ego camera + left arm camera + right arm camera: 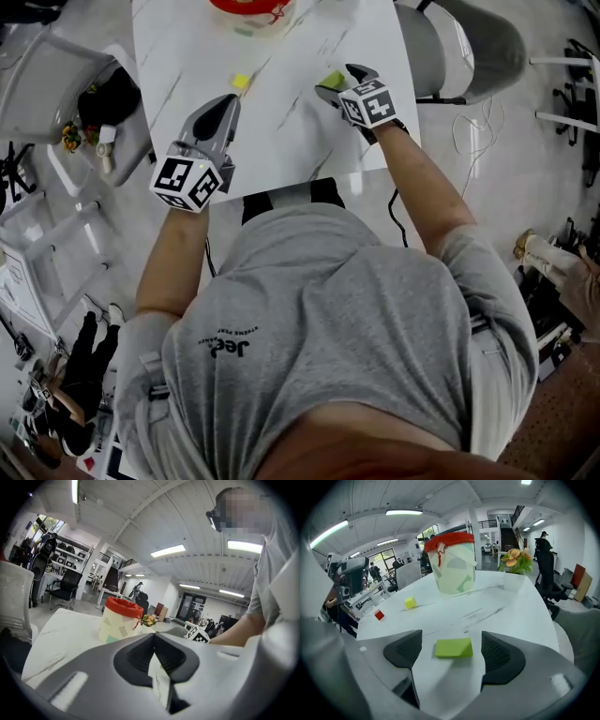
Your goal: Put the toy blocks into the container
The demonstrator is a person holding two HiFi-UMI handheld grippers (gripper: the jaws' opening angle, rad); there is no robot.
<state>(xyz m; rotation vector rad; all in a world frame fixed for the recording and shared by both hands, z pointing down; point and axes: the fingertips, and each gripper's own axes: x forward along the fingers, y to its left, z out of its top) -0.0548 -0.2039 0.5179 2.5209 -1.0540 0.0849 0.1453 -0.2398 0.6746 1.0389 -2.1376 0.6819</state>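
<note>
The right tool (451, 641) stands with its jaws wide to either side of the flat green block (453, 648), with a clear gap at each pad. Beyond it the tabletop (515, 616) runs bare to the container (454, 564) — only the flower pot (514, 576), just beside the container, crowds that end. The yellow block (410, 603) and red block (379, 615) lie off to the side of that lane. The left tool (154, 644), jaws together, also faces bare tabletop up to the container. A grey chair (473, 42) stands at the tabletop's edge.
</note>
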